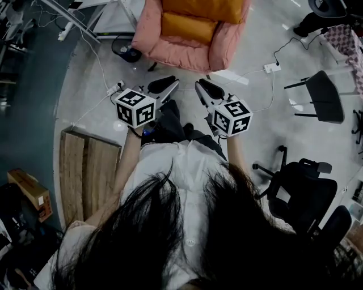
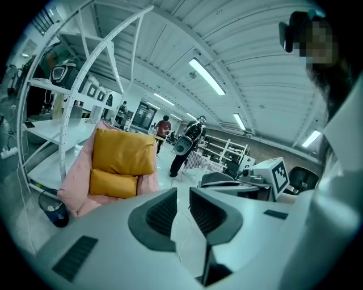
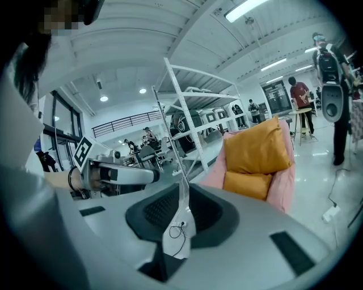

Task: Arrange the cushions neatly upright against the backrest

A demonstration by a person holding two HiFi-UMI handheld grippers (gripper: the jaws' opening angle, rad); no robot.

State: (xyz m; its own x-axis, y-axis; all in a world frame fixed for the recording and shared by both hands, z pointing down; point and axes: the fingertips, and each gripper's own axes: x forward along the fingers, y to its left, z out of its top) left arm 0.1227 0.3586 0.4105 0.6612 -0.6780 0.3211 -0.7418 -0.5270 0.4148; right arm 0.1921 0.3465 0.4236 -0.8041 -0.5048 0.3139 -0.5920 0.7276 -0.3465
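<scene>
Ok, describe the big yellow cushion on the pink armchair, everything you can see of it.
The big cushion is mustard yellow, squarish and plump, in what looks like soft plain fabric with slight creases. It stands upright, leaning against the backrest of the pink armchair, whose padded sides flank it. Its lower edge meets the smaller matching cushion, which lies on the seat in front of it. Nothing else touches it.

In the armchair [image 1: 148, 31], the back cushion [image 1: 204, 8] stands behind the front cushion [image 1: 189, 27]
</scene>
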